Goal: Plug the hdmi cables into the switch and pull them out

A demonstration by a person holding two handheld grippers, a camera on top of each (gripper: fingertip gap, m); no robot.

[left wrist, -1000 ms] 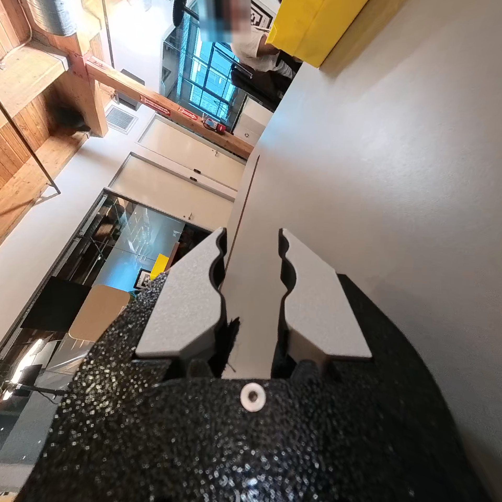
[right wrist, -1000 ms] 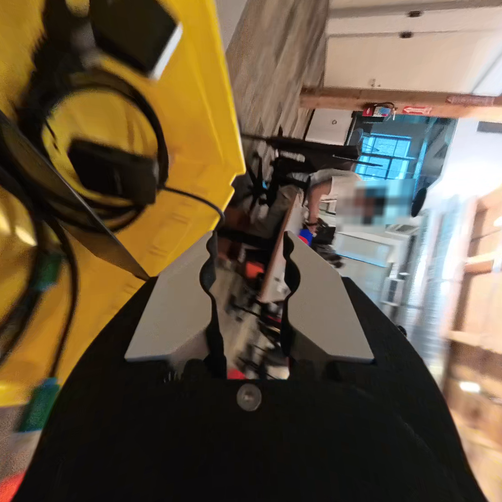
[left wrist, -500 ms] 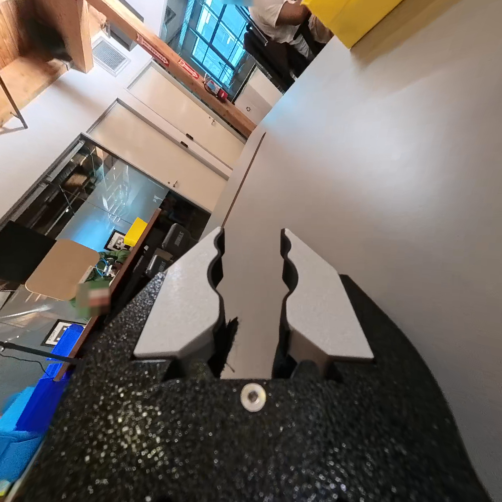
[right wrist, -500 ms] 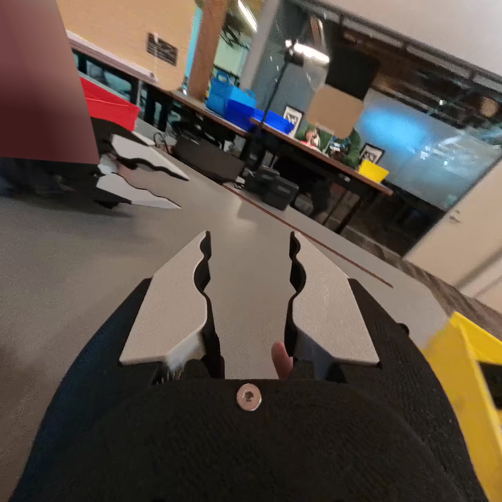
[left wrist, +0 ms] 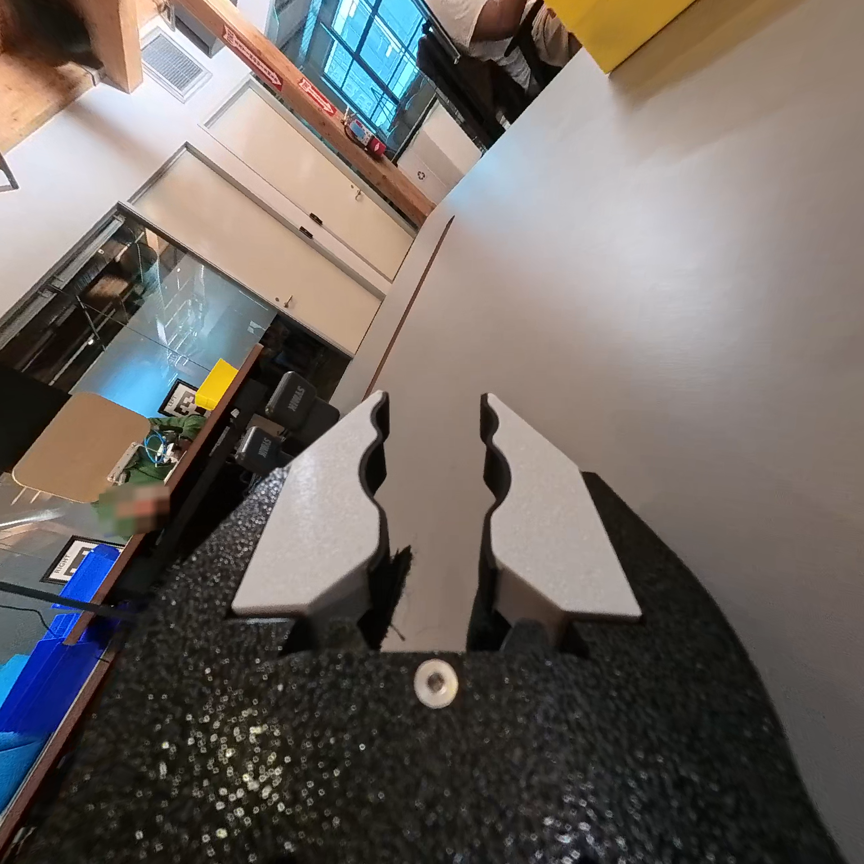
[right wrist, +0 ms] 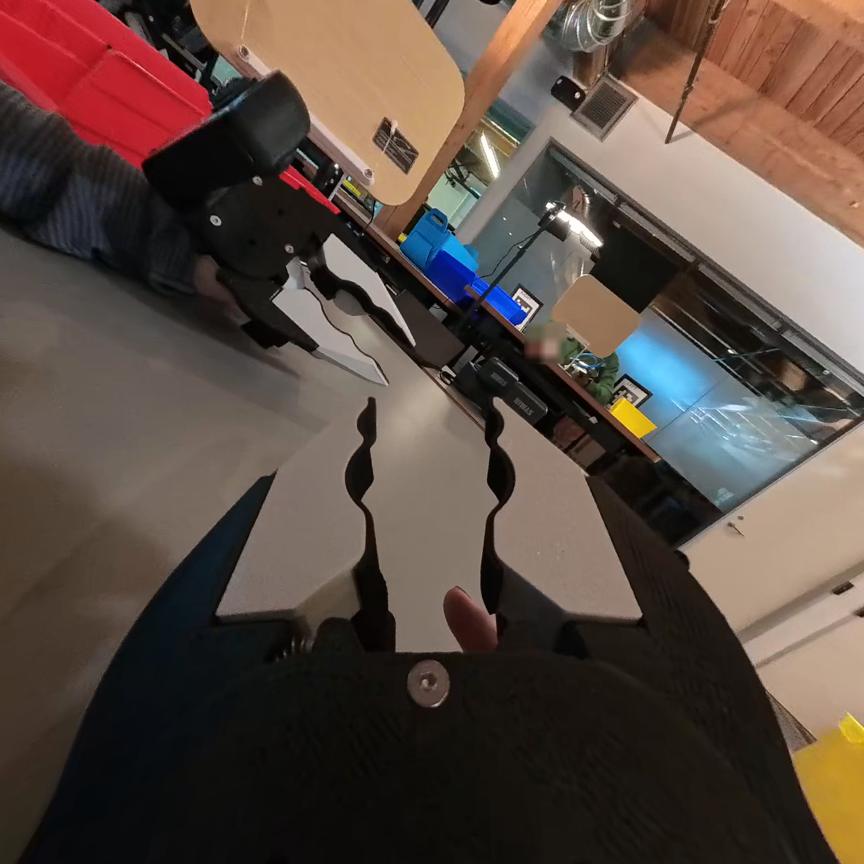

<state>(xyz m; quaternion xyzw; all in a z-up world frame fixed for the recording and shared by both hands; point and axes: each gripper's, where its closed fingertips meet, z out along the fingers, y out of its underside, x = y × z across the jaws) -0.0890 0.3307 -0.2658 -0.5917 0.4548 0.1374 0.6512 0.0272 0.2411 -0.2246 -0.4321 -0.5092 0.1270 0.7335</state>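
Note:
No HDMI cable or switch shows in either view. My left gripper point(left wrist: 434, 402) is open and empty, low over the bare grey table point(left wrist: 654, 327). It also shows in the right wrist view point(right wrist: 397, 355), lying on its side at the upper left with a dark sleeve point(right wrist: 84, 196) behind it. My right gripper point(right wrist: 430, 411) is open and empty over the same table point(right wrist: 117, 444). A fingertip point(right wrist: 467, 617) shows at the base of its right finger.
A yellow bin point(left wrist: 612, 28) stands at the table's far end and shows again at the lower right of the right wrist view point(right wrist: 837, 785). A red bin point(right wrist: 93, 84) sits behind the left gripper. Another table with blue bins point(right wrist: 449, 262) lies beyond the table edge. The grippers' ends are close to 15 cm from one another.
The right gripper has swung away from the yellow bin with its cables and now points across the table toward the left gripper. The left gripper has tilted slightly; both stay open.

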